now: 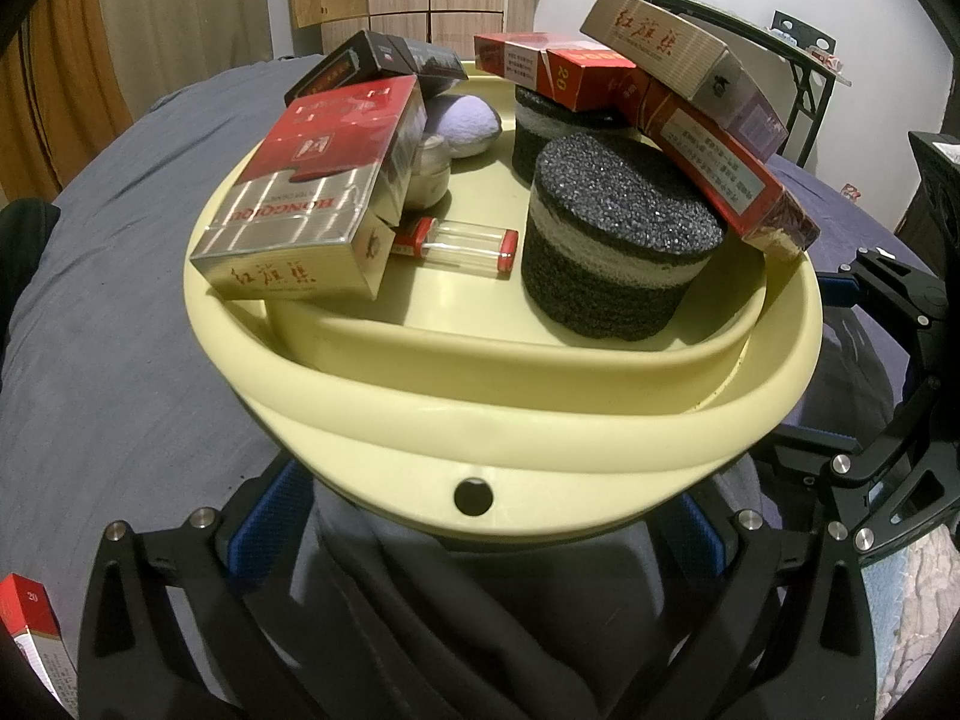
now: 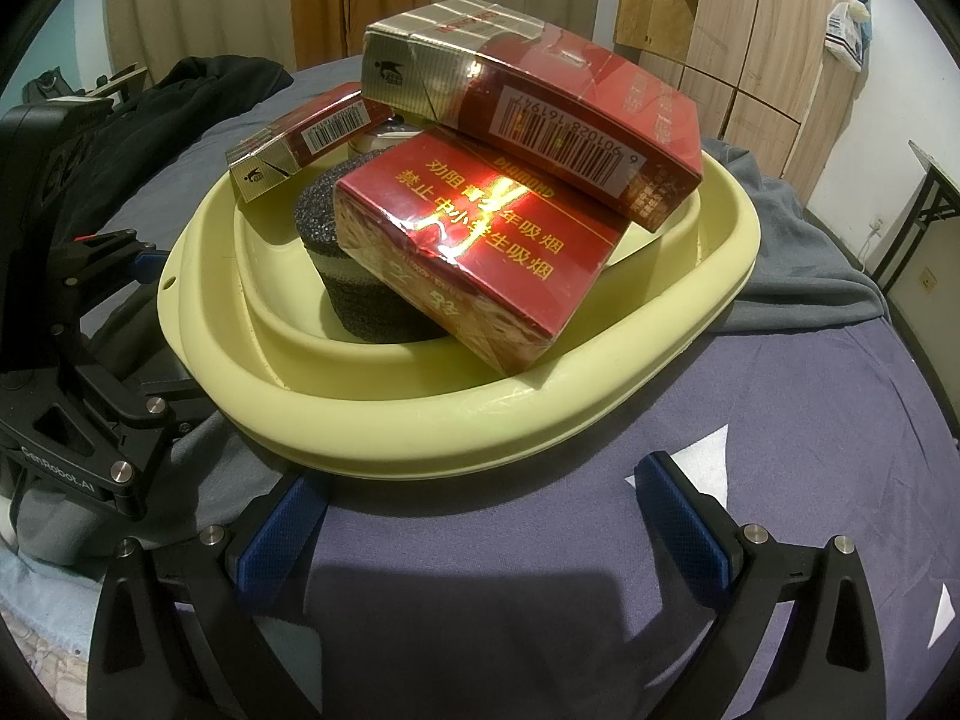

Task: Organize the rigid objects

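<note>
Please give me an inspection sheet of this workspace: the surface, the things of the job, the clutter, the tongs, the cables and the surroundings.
Surface: grey bedsheet, wrinkled.
Job's things: yellow basin holds cigarette packs, one on its rim, two black sponges, a clear lighter, a purple pouch.
Clutter: one red pack outside the basin; dark clothing.
Tongs: left tongs open, under the basin's rim; right tongs open, empty, before the basin.
Cables: nothing seen.
Surroundings: wooden wardrobe, curtains, folding table.
</note>
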Tool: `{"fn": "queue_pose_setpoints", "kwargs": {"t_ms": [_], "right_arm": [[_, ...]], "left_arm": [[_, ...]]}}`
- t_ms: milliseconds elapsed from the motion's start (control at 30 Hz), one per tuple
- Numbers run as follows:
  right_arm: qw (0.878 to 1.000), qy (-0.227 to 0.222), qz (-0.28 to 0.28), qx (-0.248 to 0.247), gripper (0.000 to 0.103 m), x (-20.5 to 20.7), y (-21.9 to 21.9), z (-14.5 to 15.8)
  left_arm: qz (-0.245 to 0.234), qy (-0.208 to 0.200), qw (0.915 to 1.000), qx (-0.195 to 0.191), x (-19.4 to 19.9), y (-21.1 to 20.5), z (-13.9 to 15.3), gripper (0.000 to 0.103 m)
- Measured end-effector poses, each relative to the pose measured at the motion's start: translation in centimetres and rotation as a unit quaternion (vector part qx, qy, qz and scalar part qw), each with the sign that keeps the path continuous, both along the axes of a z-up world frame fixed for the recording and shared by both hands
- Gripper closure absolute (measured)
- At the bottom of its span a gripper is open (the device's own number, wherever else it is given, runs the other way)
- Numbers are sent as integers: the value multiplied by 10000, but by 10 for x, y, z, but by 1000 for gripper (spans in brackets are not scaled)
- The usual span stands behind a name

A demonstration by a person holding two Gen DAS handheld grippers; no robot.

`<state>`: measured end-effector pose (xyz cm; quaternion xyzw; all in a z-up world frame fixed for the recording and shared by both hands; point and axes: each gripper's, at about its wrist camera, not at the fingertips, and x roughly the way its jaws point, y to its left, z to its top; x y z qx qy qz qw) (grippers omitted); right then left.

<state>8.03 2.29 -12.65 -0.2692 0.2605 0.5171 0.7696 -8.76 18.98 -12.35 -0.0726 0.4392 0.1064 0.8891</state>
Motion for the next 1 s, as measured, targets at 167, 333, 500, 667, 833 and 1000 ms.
{"fn": "queue_pose_setpoints", "kwargs": {"t_ms": [167, 333, 500, 667, 833, 1000], "right_arm": [[10000, -1, -1, 0, 0, 0, 0, 0], [10000, 0, -1, 0, 0, 0, 0, 0], [10000, 0, -1, 0, 0, 0, 0, 0], [10000, 0, -1, 0, 0, 0, 0, 0], [10000, 0, -2, 0, 0, 0, 0, 0], [10000, 1, -1, 0, 0, 0, 0, 0]], "left_arm": [[1, -1, 10000, -2, 0, 0, 0, 0], [0, -1, 10000, 0, 0, 0, 0, 0], [1, 0, 10000, 0, 0, 0, 0, 0], [1, -1, 10000, -2, 0, 0, 0, 0], [1, -2, 10000, 8, 0, 0, 0, 0], [2, -12, 10000, 56, 0, -1, 1, 0]]}}
